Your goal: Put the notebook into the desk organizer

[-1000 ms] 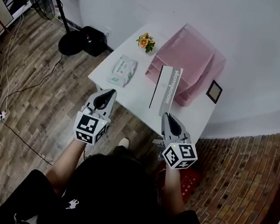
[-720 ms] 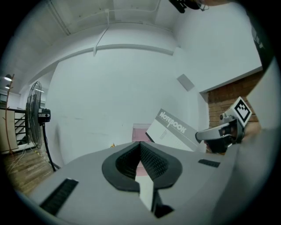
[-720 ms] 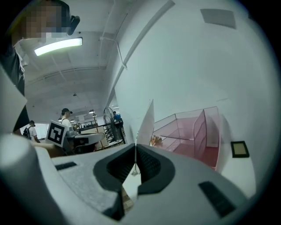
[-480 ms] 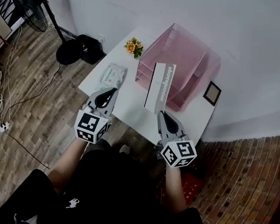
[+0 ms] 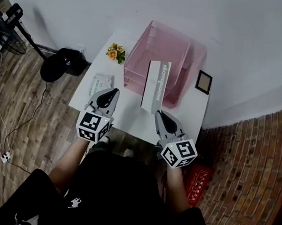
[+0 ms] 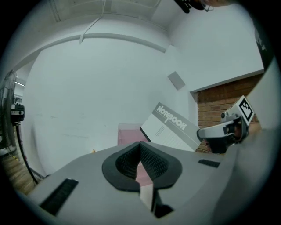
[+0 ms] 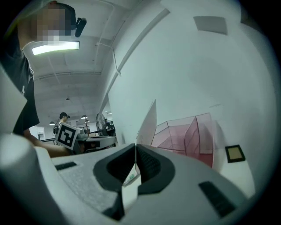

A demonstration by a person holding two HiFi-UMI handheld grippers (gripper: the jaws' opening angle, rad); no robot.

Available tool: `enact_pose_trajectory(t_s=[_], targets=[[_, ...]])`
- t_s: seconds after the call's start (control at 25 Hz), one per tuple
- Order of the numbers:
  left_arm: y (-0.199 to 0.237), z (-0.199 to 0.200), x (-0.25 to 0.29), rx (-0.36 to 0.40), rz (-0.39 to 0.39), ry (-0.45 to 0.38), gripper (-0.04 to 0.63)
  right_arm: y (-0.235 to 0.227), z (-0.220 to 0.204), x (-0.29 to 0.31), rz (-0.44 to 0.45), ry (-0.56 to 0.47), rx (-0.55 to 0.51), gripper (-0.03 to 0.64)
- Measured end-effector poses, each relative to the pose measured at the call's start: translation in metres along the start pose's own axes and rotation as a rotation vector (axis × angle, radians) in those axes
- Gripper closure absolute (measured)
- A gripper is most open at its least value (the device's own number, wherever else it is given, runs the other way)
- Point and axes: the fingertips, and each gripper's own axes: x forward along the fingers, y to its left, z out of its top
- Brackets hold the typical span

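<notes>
Fan base (image 5: 58,65), black, sits on the wood floor at nine o'clock of the small white table (image 5: 130,115). On the table's left part lies a wipes pack (image 5: 101,83). A flower bunch (image 5: 116,52) stands at its twelve o'clock, and both are well clear of the work.

The left gripper (image 5: 111,93) hovers over the table's near-left edge with its jaws pressed together on nothing. It seems parked there to leave the other side room.

The pink organizer (image 5: 163,52) stands at the table's far side against the wall, dividers showing through its clear walls.

The notebook (image 5: 156,87) hangs in the air at six o'clock of the organizer, just in front of it and not yet inside. It stands near upright on its short edge, its titled cover turned toward the left gripper.

The right gripper (image 5: 159,114), below it at six o'clock, has its jaws clamped on the notebook's lower edge. From that gripper's own view the book shows as a thin sheet rising from between the pads. A grip at the bottom, with the book on end, likely leaves its top free to lead into a narrow slot.

A small dark frame (image 5: 204,82) lies at three o'clock of the organizer, near the table's right edge. A red crate (image 5: 199,178) sits on the brick floor at five o'clock of the table.
</notes>
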Motion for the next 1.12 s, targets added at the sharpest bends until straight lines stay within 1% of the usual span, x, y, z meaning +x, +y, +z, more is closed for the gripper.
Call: enact_pose_trajectory(t_s=[0.12, 0.24, 0.32, 0.44, 0.6, 0.76, 0.88, 1.12], targets=[[0.003, 0.005, 0.014, 0.014, -0.089, 0.000, 0.594, 0.001, 0.002, 0.002, -0.057, -0.021, 0.011, 0.607], [0.007, 0.004, 0.024, 0.011, -0.159, 0.009, 0.592, 0.006, 0.002, 0.005, -0.094, -0.043, 0.020, 0.606], [0.008, 0.001, 0.030, 0.013, -0.201, 0.016, 0.592, 0.011, 0.000, 0.006, -0.098, -0.067, 0.042, 0.607], [0.009, -0.005, 0.038, 0.026, -0.266, 0.024, 0.592, 0.021, -0.007, 0.008, -0.094, -0.110, 0.111, 0.607], [0.011, -0.012, 0.043, 0.035, -0.343, 0.042, 0.592, 0.034, -0.017, 0.007, -0.100, -0.145, 0.176, 0.607], [0.007, -0.021, 0.043, 0.052, -0.422, 0.066, 0.592, 0.047, -0.028, 0.002, -0.129, -0.179, 0.229, 0.607], [0.005, -0.031, 0.040, 0.065, -0.467, 0.090, 0.592, 0.057, -0.038, -0.002, -0.160, -0.191, 0.258, 0.607], [0.002, -0.051, 0.030, 0.065, -0.525, 0.133, 0.592, 0.075, -0.059, -0.006, -0.214, -0.191, 0.300, 0.607]])
